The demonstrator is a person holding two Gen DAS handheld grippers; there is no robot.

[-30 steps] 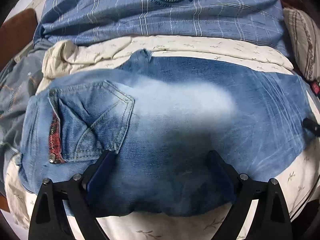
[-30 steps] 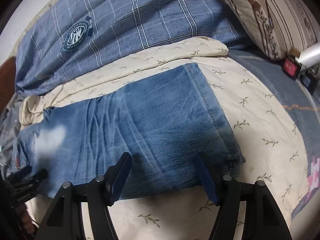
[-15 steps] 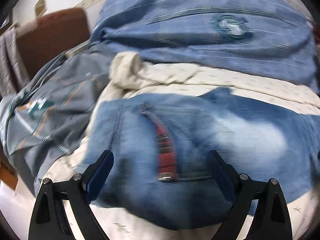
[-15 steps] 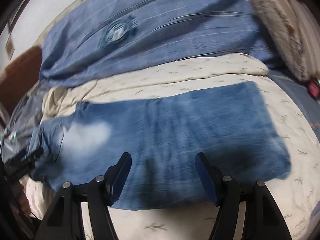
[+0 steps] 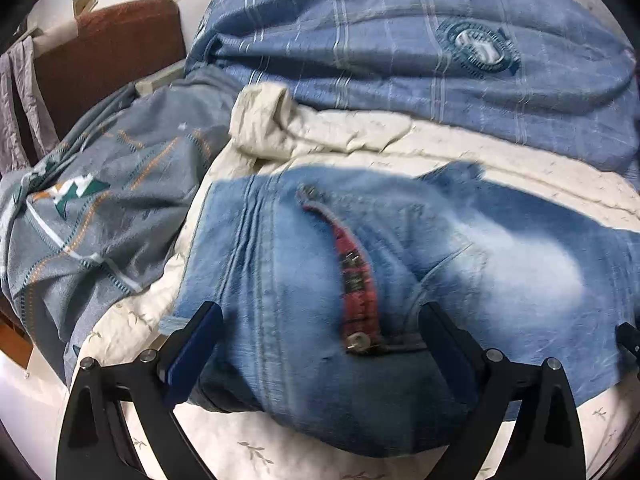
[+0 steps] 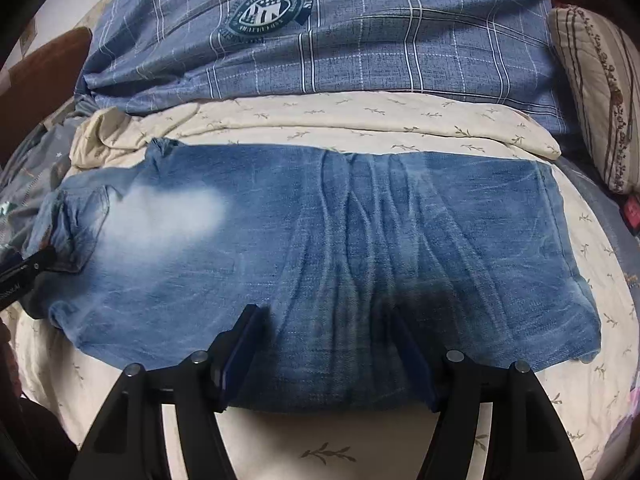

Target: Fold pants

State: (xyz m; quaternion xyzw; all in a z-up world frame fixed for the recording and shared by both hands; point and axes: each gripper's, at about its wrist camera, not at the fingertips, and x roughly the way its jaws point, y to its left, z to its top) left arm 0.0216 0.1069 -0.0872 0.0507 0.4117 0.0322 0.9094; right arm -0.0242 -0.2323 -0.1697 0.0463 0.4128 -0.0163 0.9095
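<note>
Faded blue jeans (image 6: pixel 320 232) lie flat across a cream leaf-print sheet (image 6: pixel 360 120), waist to the left, leg hem to the right. In the left wrist view the waist end (image 5: pixel 320 280) shows a red plaid pocket trim (image 5: pixel 356 280). My left gripper (image 5: pixel 316 344) is open, its fingers straddling the waist end at the near edge. My right gripper (image 6: pixel 328 344) is open over the mid-leg near edge, where the denim is bunched into ridges between the fingers. The left gripper's tip also shows at the right wrist view's left edge (image 6: pixel 24 268).
A blue plaid duvet with a round crest (image 6: pixel 272 12) lies behind the jeans. A grey patterned blanket (image 5: pixel 100 216) is heaped to the left, with a brown headboard (image 5: pixel 108 56) beyond. A striped pillow (image 6: pixel 596 92) sits at the right.
My left gripper has moved left from the back pocket to the waist end. My right gripper has moved left from the hem to mid-leg, and the denim there has wrinkled.
</note>
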